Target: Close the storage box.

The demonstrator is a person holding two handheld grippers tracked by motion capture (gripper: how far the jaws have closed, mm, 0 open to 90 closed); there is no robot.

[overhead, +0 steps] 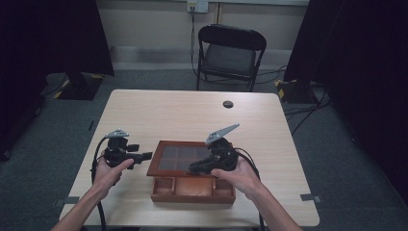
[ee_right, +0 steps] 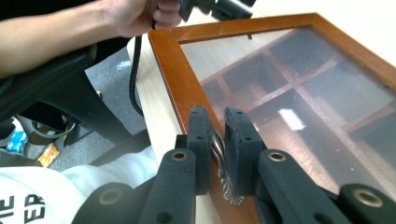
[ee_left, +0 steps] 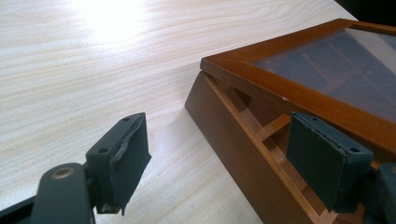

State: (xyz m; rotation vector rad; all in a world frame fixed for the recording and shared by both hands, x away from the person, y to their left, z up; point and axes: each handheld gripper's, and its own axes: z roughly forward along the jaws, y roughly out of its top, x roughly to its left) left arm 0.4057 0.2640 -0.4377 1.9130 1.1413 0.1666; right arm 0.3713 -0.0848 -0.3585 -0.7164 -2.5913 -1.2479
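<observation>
A brown wooden box with compartments (overhead: 192, 188) sits near the front edge of the pale wood-grain table (overhead: 159, 110), between the person's two hands. Its glass-paned lid in a reddish-brown wooden frame (overhead: 185, 158) is raised at the front, tilting up and away from the box so that the front row of compartments lies uncovered beneath it. On the front rail of the lid's frame is a small ornate metal handle (ee_right: 219, 151).

The right gripper (ee_right: 218, 149) has its two black jaws drawn together on that handle: in the right gripper view the metal piece sits squarely between the pads, which press on it from both sides, with the wooden rail running beneath them and the glass pane spreading beyond. In the high view the right gripper (overhead: 198, 168) meets the lid at its front edge, over the box's right half, held by the right hand (overhead: 238, 177).

The left gripper (overhead: 146, 156) rests just beside the box's left end, held by the left hand (overhead: 109, 172). Its jaws stand apart with nothing clamped between them. In the left gripper view (ee_left: 219, 161) the near pad hangs over bare table, while the far pad sits at the box's open top, under the raised corner of the lid; the box's side wall runs through the gap between them.

Behind the table stands a black folding chair (overhead: 230, 55).
</observation>
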